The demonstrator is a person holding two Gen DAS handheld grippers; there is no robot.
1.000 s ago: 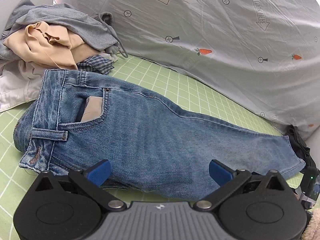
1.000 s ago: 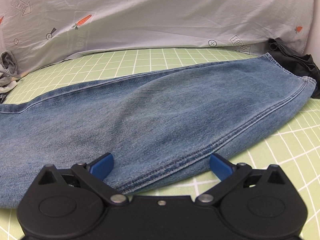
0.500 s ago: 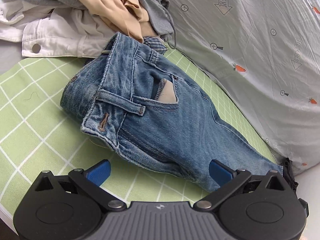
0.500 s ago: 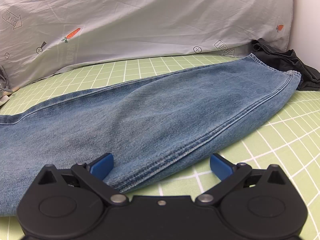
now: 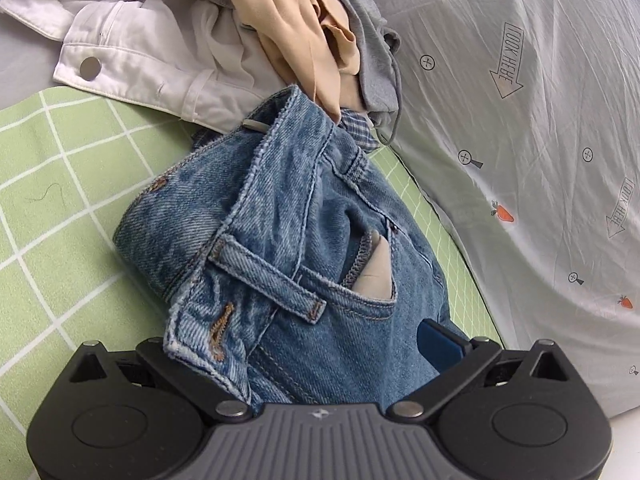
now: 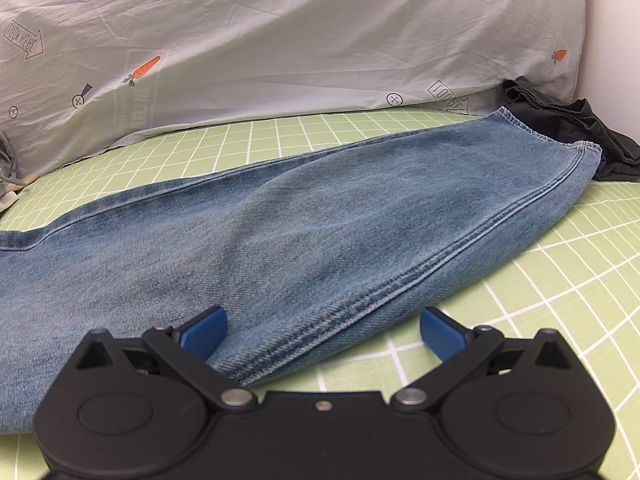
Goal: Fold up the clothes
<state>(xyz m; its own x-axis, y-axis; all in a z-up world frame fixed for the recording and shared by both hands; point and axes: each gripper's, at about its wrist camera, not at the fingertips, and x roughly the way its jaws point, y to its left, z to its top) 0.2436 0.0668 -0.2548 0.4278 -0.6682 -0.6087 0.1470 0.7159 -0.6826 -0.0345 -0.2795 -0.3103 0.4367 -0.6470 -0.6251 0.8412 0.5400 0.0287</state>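
Observation:
Blue jeans (image 5: pixel 304 216) lie on the green checked mat (image 5: pixel 60 208), folded lengthwise. Their waistband corner with a belt loop and buttonhole rests across my left gripper (image 5: pixel 320 344), whose jaws stand wide apart. Only its right blue pad (image 5: pixel 438 344) shows; denim hides the left one. In the right wrist view the jeans leg (image 6: pixel 320 232) stretches to a hem at the far right. My right gripper (image 6: pixel 323 336) is open over the leg's seamed near edge, one pad (image 6: pixel 204 332) on the denim and the other above the mat.
A heap of clothes sits behind the waistband: a white garment (image 5: pixel 152 60), a beige one (image 5: pixel 296 28) and a grey one (image 5: pixel 360 20). A grey printed sheet (image 6: pixel 320 40) rises along the back. A dark garment (image 6: pixel 568 128) lies beyond the hem.
The left gripper has moved in toward the waistband, which now lies between its jaws and covers the left pad. The right gripper has shifted slightly nearer the leg's edge.

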